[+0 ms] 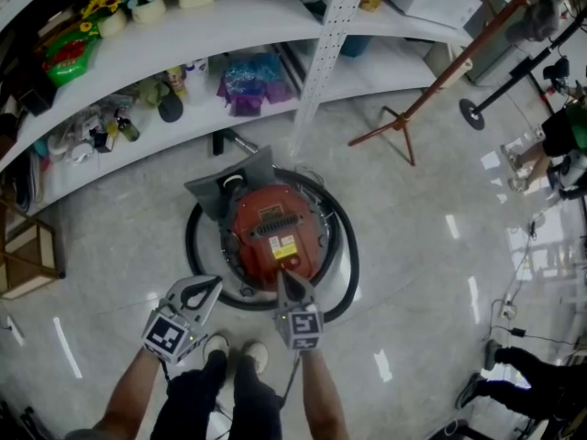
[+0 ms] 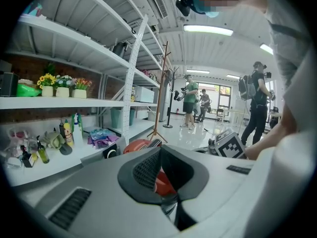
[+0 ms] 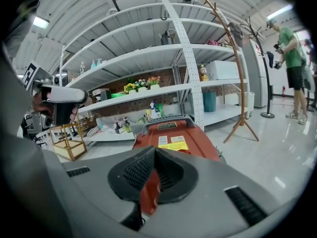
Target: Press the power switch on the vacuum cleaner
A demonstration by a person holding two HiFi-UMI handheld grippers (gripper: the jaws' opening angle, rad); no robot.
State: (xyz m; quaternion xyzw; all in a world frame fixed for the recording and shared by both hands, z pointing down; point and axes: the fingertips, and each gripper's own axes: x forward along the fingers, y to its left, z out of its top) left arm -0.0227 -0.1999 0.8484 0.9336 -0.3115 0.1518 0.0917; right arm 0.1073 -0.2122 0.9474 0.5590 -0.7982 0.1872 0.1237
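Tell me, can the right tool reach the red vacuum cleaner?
Probably yes: the right tool hangs just over the near edge of the vacuum cleaner, with nothing between them.

One red vacuum cleaner (image 1: 275, 236). Two grippers: left gripper (image 1: 216, 283), right gripper (image 1: 283, 274). Three flower pots (image 1: 147, 7). One wooden coat stand (image 1: 431, 90). Bystanders (image 2: 188, 101): perhaps three, distant, small.
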